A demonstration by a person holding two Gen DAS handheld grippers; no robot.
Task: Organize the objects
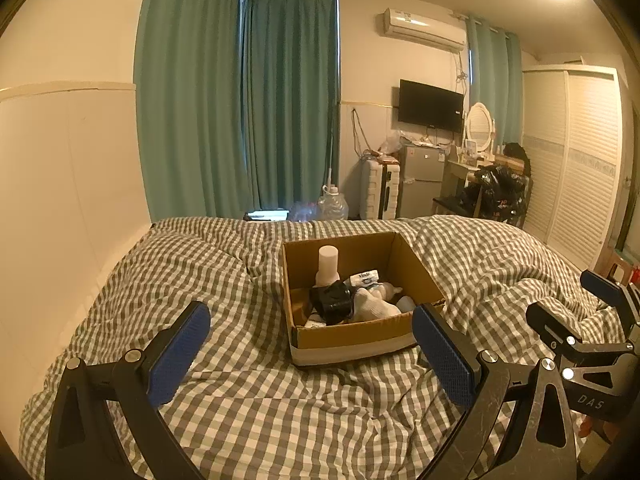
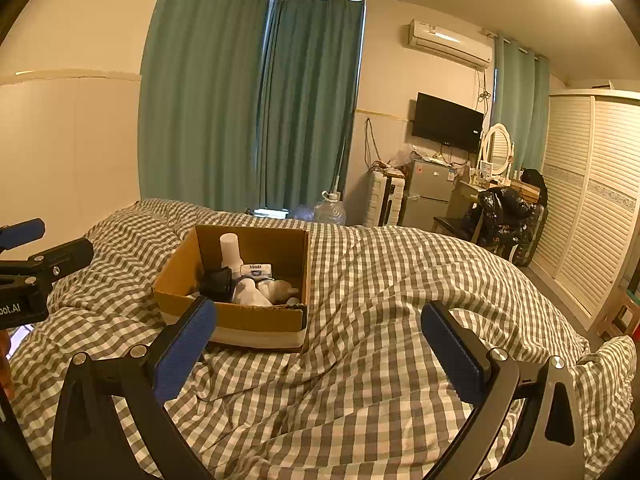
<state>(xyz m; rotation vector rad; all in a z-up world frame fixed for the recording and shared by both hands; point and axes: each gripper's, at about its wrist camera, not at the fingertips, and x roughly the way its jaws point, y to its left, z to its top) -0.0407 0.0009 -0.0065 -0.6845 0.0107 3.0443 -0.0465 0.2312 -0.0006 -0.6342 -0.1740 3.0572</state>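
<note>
An open brown cardboard box (image 1: 360, 320) sits on the grey-and-white checked duvet (image 1: 248, 400) of the bed, roughly midway across it and well short of the far edge, with its long sides running away from the cameras. Inside stand a tall white cylindrical bottle (image 1: 329, 264) at the far left corner, a glossy black bundle (image 1: 334, 300) near the front wall, a small white packet with blue print (image 1: 363, 279) behind it, and pale soft items (image 1: 378, 304) to the right that are too jumbled to name. The left gripper (image 1: 310, 356) hangs over the duvet with its blue-padded jaws spread wide and nothing between them; the box lies straight ahead of it, just beyond the fingertips. The right gripper (image 2: 318, 344) is likewise spread and empty, and from its view the box (image 2: 240, 312) lies ahead and to the left, its near corner just past the left pad. No loose item shows on the duvet, so the sorting looks largely done; any further reach into the box seems best suited to the left gripper, which faces it squarely.
</note>
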